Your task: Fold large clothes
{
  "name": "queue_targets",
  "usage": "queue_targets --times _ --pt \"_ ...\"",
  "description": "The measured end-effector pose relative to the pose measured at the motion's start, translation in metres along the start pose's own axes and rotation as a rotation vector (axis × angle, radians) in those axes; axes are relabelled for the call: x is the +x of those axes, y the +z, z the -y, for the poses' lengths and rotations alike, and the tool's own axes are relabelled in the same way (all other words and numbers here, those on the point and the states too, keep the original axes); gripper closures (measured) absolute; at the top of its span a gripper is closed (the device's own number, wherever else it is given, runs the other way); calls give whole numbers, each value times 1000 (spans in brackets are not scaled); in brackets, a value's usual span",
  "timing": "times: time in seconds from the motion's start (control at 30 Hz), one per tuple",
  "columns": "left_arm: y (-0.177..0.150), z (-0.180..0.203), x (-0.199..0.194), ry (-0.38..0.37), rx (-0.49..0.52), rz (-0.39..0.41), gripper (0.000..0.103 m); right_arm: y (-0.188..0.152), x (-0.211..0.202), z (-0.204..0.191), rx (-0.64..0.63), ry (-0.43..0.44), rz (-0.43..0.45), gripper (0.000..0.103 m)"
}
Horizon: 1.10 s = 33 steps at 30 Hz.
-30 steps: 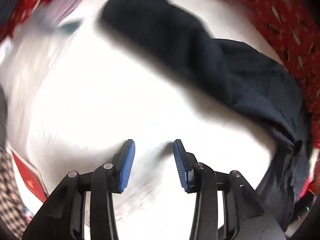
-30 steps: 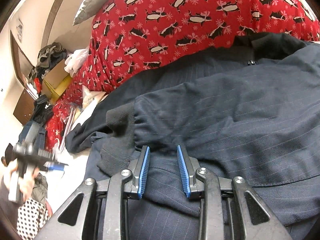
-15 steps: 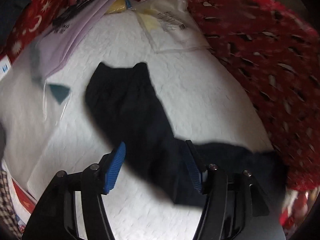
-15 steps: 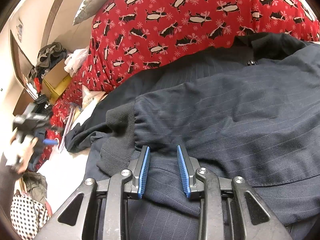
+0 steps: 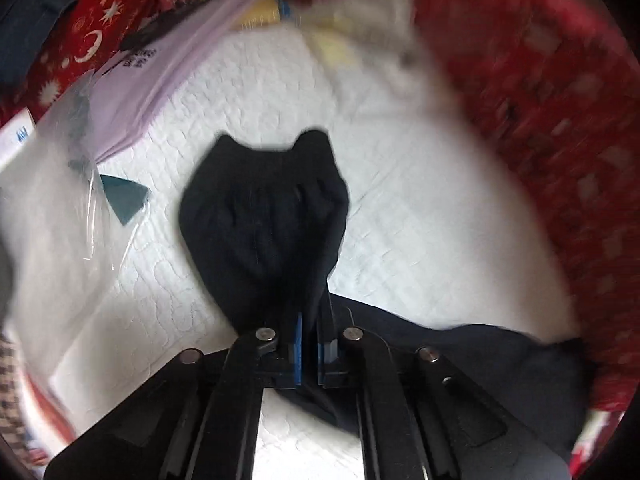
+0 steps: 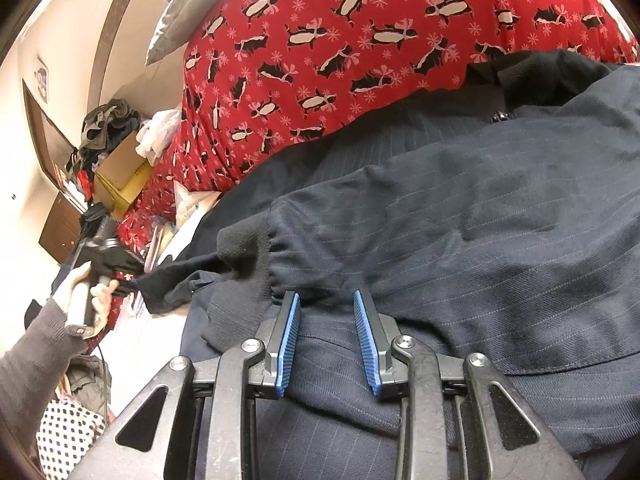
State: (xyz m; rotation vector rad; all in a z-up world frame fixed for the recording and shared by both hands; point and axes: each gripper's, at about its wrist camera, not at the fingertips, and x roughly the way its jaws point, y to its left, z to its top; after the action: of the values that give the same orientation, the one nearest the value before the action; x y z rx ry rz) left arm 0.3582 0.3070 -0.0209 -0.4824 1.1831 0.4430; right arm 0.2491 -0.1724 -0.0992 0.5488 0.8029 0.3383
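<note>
Left wrist view is motion-blurred and glaringly overexposed on white; right wrist view sharp, evenly lit, fisheye-bent.

Left gripper (image 5: 308,344), lower centre of frame: jaws closed on dark navy garment (image 5: 264,220), whose cuffed end spreads upward at centre. Beneath: white quilted surface (image 5: 420,220). Upper left: lilac packet (image 5: 160,76); clear plastic bag (image 5: 60,200) at left edge. Right side and top: red patterned fabric (image 5: 560,120), blurred.

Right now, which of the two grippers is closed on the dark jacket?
The left gripper: its blue pads pinch the jacket sleeve. The right gripper rests open on the jacket, gripping nothing.
</note>
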Motion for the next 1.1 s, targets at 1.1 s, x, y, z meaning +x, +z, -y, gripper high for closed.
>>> queue_targets --times 1.1 --pt "-283 298 -127 -594 645 -141 100 -9 -167 143 210 -142 46 54"
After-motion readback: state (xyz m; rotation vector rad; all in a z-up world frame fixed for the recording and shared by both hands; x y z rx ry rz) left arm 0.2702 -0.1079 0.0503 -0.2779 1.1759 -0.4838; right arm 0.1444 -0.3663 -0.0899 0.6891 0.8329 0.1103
